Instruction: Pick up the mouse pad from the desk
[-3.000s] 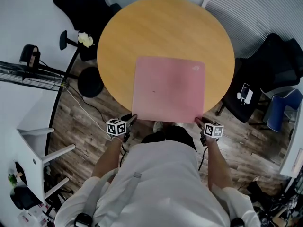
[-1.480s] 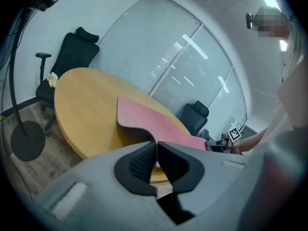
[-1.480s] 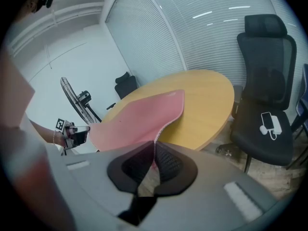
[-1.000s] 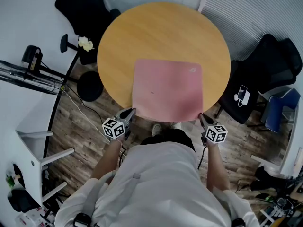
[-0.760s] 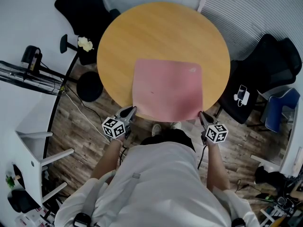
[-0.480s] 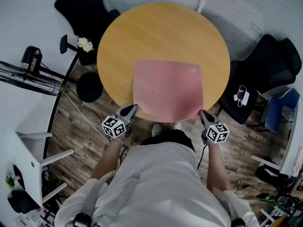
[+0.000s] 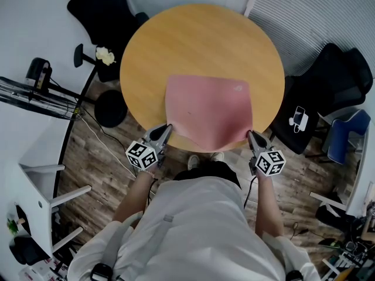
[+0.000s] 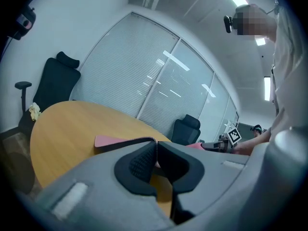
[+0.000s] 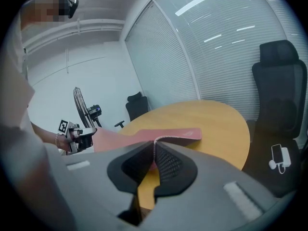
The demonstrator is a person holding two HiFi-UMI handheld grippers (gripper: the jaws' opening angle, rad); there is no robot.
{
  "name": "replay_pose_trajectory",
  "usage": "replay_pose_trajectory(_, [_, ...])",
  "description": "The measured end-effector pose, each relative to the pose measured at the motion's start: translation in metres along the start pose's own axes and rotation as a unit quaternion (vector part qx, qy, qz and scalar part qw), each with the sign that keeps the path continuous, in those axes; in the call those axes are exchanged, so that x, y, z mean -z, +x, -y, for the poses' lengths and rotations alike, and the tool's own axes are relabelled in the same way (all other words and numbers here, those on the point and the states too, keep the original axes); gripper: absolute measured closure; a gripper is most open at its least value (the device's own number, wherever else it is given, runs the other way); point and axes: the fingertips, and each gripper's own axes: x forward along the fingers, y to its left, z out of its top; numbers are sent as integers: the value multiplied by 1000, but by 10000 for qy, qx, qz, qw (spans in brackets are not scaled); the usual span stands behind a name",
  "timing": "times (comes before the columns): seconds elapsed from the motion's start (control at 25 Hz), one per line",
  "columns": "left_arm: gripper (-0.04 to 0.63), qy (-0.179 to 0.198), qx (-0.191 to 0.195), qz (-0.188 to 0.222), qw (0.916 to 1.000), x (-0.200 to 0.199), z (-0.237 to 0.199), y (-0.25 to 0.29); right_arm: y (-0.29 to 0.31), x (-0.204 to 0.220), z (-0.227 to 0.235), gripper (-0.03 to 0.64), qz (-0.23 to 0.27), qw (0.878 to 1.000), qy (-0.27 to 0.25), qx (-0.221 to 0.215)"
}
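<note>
**Item:** thin pink rectangular mouse pad [image 7: 208, 107], on the round light-wood desk [image 7: 199, 40].

**Position:** the pad's far part rests on the desk top. Its near edge is raised clear of the desk's near rim and sags in the middle.

**Left gripper** [image 7: 166, 129]: grey, with black ribbed pads, clenched on the mouse pad's near left corner, just off the desk's near rim.

**Right gripper** [image 7: 251, 134]: same build, clamped on the near right corner, also at the desk's near rim.

**Surroundings:** a black office chair [image 7: 345, 75] stands right of the desk, with a white phone [image 7: 303, 116] lying on it.
</note>
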Motion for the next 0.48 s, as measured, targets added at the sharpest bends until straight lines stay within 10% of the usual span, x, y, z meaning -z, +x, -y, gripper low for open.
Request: replay_pose_trajectory(0.48, [580,325,-83,348,9988,-49,7,9,-2,-45,-11,600,429,9987,-269,51])
